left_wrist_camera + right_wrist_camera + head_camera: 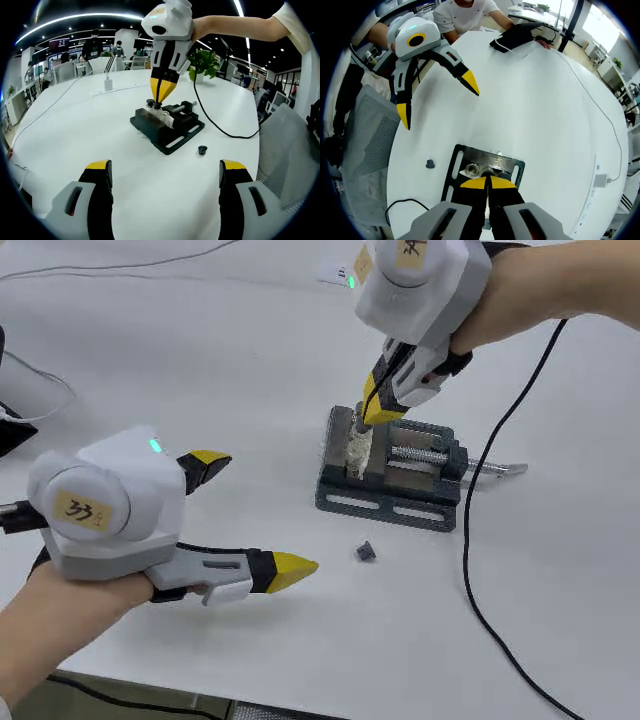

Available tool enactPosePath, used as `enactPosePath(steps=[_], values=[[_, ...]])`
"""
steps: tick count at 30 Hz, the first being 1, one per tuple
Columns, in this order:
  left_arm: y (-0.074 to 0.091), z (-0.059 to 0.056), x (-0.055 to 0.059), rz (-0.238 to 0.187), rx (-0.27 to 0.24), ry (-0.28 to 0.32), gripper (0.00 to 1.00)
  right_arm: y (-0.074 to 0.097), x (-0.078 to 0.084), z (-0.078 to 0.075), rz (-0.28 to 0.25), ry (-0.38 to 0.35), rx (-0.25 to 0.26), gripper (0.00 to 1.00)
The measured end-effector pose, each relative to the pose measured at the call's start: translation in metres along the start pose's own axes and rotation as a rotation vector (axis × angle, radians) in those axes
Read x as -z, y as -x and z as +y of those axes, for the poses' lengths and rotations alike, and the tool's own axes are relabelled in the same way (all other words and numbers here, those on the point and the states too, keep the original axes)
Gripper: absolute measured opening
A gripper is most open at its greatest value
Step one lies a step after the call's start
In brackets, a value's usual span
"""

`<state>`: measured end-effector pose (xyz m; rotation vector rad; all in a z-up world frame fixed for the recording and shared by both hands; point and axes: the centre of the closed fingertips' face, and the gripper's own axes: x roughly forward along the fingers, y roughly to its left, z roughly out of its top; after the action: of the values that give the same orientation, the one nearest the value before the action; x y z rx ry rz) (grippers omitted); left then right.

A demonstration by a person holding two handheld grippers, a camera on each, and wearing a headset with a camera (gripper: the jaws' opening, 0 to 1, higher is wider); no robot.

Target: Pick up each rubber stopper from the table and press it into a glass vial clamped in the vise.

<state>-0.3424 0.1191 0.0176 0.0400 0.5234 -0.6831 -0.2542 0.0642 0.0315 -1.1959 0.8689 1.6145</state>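
Observation:
A dark grey vise on the white table clamps glass vials. My right gripper points straight down with its jaws shut. Its yellow tips touch a dark stopper seated in the top of one vial. One loose rubber stopper lies on the table in front of the vise. My left gripper hovers open near the front left, holding nothing and well clear of the vise.
A black cable runs from the right gripper across the table, to the right of the vise. The vise handle sticks out to the right. A mesh chair stands at the table edge. People sit at the table's far side.

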Motion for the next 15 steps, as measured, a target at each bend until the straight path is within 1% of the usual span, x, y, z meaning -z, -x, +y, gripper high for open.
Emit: enactPosePath(steps=[3,7,9,11,14,15], values=[[-0.0008,-0.0006,0.0000,-0.002,0.003,0.003,0.87,-0.0003,-0.0007,0.0013,0.002,-0.031,-0.001,0.00],[-0.0028,-0.0009,0.0003,-0.004,0.004,0.009,0.87,-0.0013,-0.0009,0.0002,0.017,-0.036,-0.007,0.00],[-0.0036,-0.0015,-0.0001,-0.005,0.004,0.007,0.87,-0.0007,0.0009,0.0036,0.018,-0.035,-0.008,0.00],[-0.0043,-0.0021,-0.0010,-0.009,0.007,0.011,0.87,-0.0010,0.0009,0.0035,0.015,-0.043,-0.008,0.00],[-0.0048,-0.0012,-0.0014,-0.012,0.006,0.014,0.87,-0.0013,0.0004,0.0034,0.010,-0.034,-0.004,0.00],[-0.0048,-0.0003,-0.0009,-0.013,0.004,0.015,0.87,-0.0015,0.0001,0.0020,0.003,-0.047,-0.009,0.00]])
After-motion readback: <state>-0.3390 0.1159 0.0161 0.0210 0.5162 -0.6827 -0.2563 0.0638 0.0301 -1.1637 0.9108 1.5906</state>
